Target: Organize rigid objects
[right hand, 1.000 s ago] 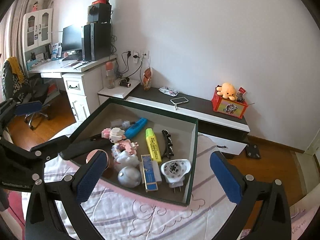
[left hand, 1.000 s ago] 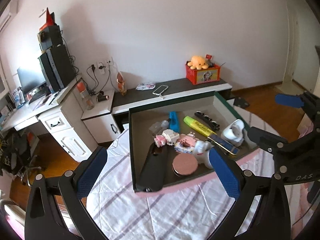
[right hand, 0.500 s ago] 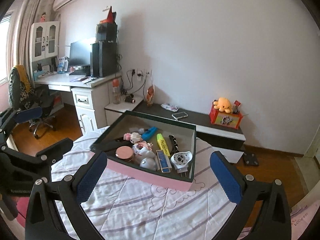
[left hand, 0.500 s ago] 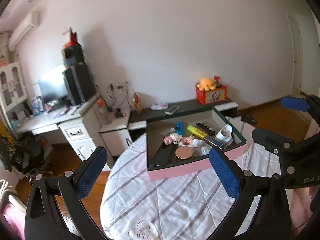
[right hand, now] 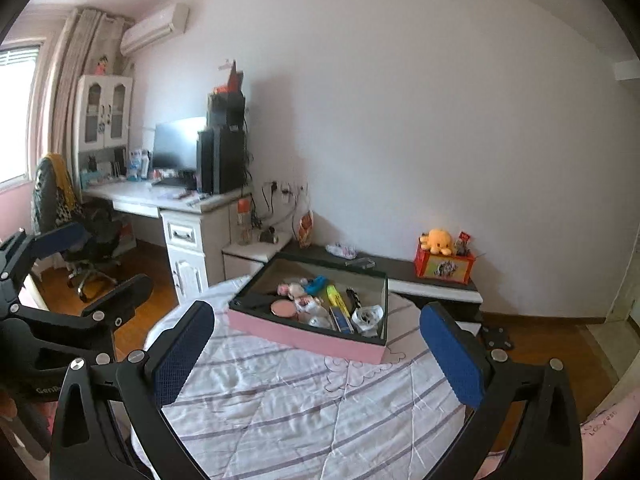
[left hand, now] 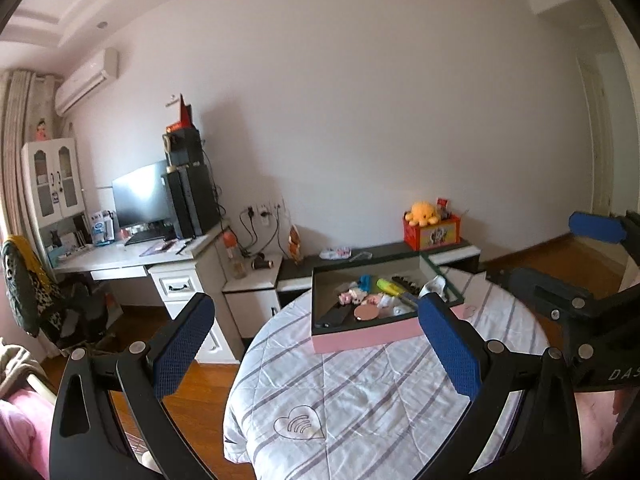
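A pink box (left hand: 360, 336) (right hand: 304, 338) with a dark green rim stands at the far side of a round table (left hand: 340, 392) (right hand: 280, 400) under a striped white cloth. Inside lie a yellow highlighter (left hand: 390, 286) (right hand: 334, 294), a round pink compact (left hand: 366, 312) (right hand: 283, 307), a blue item (left hand: 365, 280), a long black object (left hand: 334, 314), a white plug (right hand: 366, 316) and small block toys. My left gripper (left hand: 316, 344) hangs open and empty, well back from the box. My right gripper (right hand: 316, 356) is also open and empty, equally far back.
A white desk (left hand: 120, 256) with a monitor and computer tower stands to the left, with an office chair (right hand: 80, 216) beside it. Behind the table, a low dark cabinet (right hand: 400, 268) carries a red box with an orange plush (left hand: 430, 232). Wooden floor surrounds the table.
Both grippers have drawn back and up from the box, which now looks small and far. Much more of the striped cloth shows. Both stay open.
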The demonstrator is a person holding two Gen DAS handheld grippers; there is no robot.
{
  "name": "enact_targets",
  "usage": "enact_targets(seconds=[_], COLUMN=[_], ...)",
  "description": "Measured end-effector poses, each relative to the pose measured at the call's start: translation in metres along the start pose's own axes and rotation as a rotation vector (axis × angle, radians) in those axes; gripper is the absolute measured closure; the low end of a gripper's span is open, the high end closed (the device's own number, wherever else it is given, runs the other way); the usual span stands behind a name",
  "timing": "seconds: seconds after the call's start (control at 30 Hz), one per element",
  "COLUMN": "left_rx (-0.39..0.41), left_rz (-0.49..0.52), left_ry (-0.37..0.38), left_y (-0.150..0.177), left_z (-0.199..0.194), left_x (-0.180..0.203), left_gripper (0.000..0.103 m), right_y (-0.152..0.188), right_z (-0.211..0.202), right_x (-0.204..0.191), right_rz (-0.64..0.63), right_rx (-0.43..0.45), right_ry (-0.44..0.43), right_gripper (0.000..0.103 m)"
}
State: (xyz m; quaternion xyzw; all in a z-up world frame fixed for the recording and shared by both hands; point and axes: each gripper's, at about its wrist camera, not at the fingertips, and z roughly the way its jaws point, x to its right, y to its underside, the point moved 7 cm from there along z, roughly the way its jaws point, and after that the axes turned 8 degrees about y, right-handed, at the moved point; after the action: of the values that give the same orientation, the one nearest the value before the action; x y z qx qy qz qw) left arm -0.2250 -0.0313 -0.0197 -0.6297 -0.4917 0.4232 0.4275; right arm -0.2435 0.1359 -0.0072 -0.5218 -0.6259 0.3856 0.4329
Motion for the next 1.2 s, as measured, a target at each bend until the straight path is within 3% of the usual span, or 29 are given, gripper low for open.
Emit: enact_targets(seconds=[0.53,1.2], left_rx=[0.204,0.312], left_rz=[-0.009,-0.011], left_ry=[-0.011,-0.06], left_y=[-0.017,-0.012], left_z=[-0.104,-0.179], left_x=[0.008,0.013], left_gripper=[0.0,0.0], right_y=[-0.014,-0.009], right_z=[-0.097,-0.161], right_x=[-0.011,-0.026], right_rz=[0.012,0.026], right_rx=[0.178,0.293], right_ry=[0.026,0.043], right_gripper=[0.0,0.0])
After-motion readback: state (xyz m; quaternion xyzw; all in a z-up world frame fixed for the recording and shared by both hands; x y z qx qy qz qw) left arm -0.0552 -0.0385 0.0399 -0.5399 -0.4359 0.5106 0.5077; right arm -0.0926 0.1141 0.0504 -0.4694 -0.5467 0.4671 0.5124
